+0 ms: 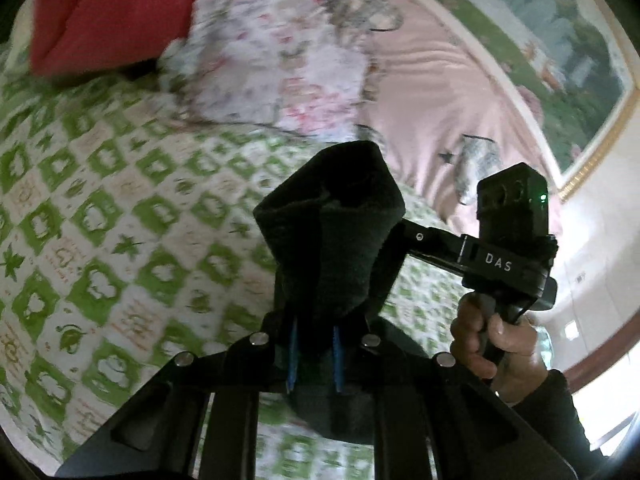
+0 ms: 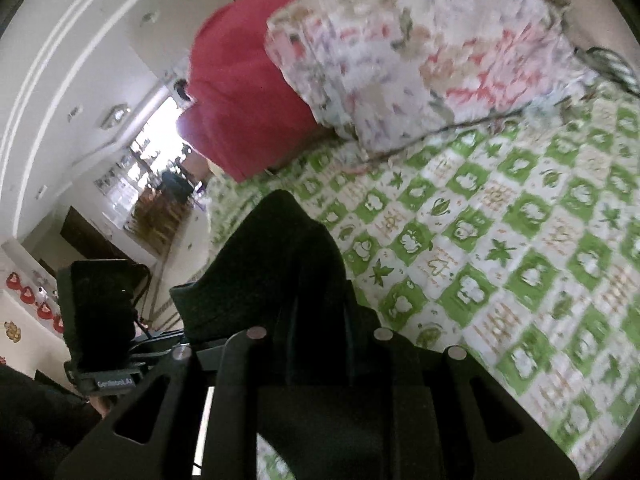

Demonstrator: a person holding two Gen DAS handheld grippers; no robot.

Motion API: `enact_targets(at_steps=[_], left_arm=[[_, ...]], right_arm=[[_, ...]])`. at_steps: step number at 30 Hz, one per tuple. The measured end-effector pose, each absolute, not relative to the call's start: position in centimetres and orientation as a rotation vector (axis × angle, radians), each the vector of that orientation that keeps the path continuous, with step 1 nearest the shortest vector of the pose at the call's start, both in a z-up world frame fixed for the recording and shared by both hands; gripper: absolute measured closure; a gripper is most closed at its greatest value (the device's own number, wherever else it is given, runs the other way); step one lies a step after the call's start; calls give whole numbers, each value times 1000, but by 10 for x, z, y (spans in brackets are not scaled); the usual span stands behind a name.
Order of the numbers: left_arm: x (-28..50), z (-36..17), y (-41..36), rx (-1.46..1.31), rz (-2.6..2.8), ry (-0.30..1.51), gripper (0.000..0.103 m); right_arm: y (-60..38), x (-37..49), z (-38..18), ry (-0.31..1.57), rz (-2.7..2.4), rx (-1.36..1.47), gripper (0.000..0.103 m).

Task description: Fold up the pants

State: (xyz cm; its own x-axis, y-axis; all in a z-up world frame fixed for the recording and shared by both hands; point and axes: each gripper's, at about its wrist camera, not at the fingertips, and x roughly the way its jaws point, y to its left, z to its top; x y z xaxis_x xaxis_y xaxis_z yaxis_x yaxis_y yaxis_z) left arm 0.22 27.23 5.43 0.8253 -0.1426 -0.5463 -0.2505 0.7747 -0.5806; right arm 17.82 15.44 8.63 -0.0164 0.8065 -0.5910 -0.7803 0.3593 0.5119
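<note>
The black pants (image 1: 332, 232) are bunched between my left gripper's (image 1: 316, 344) blue fingers (image 1: 292, 356), which are shut on the cloth and hold it above the bed. In the right wrist view the black pants (image 2: 276, 264) cover my right gripper (image 2: 312, 344), which is shut on them; its fingertips are hidden under the cloth. The right gripper also shows in the left wrist view (image 1: 404, 236), gripping the same bunch from the right. Both hold the pants lifted over the green-and-white patterned bedspread (image 1: 112, 240).
A floral pillow (image 1: 272, 52) and a red pillow (image 1: 100, 12) lie at the head of the bed. A pink sheet (image 1: 432, 92) lies beyond them. In the right wrist view the bedspread (image 2: 500, 240) stretches right, and the room with a bright window (image 2: 160, 136) lies left.
</note>
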Motion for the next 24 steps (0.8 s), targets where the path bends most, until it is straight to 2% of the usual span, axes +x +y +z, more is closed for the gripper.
enact_targets(at_steps=[11, 24], left_arm=[[15, 91, 181, -567, -168, 613, 91], [32, 78, 86, -436, -314, 699, 91]], right_arm=[[44, 151, 110, 856, 1209, 146, 83], [-57, 132, 82, 830, 1092, 287, 83]])
